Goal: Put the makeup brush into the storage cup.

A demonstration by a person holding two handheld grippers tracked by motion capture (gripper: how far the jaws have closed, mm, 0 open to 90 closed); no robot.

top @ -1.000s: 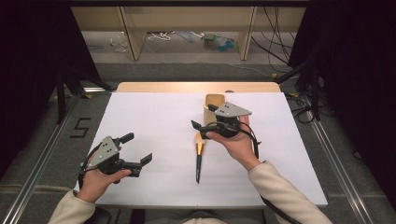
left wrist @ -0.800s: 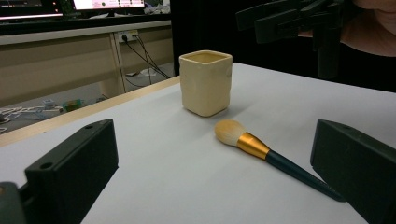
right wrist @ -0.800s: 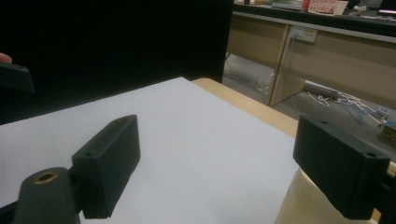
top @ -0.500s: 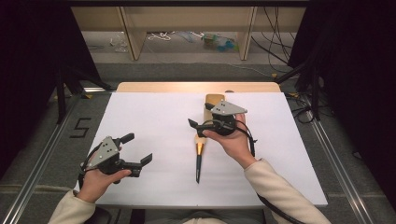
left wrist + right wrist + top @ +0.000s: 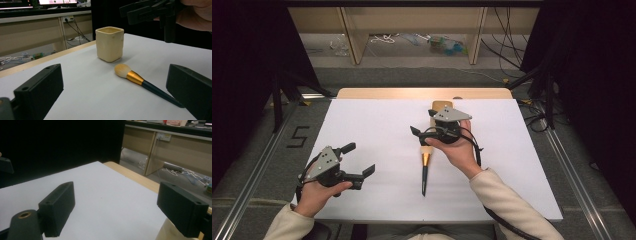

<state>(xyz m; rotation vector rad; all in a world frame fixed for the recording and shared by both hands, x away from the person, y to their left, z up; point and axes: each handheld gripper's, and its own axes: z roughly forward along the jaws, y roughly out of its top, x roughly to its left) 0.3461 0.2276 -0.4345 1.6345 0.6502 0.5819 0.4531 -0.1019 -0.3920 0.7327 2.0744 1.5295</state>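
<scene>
Both tongs [image 5: 362, 161] [image 5: 419, 134] wide apart, empty.

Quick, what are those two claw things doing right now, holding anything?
Left gripper: open, holding nothing, low over the table.
Right gripper: open, holding nothing, above the brush beside the cup.

**opA:** anyone else watching my feed? Off the work itself I've got the white sheet [image 5: 372, 125] covering the bench [image 5: 422, 93], with bare wood showing along the far edge.

**opB:** yep. Behind that there's a low wooden shelf unit [image 5: 352, 35] with loose cables and some greenish clutter [image 5: 447, 45] on the floor under it.

**opA:** I also see a "5" marked on the floor [image 5: 298, 136] left of the bench, next to a metal rail [image 5: 257, 170].

**opB:** and black curtains [image 5: 592, 75] on both sides. My side view catches a wall socket [image 5: 68, 18] and monitors [image 5: 57, 2] at the top.
</scene>
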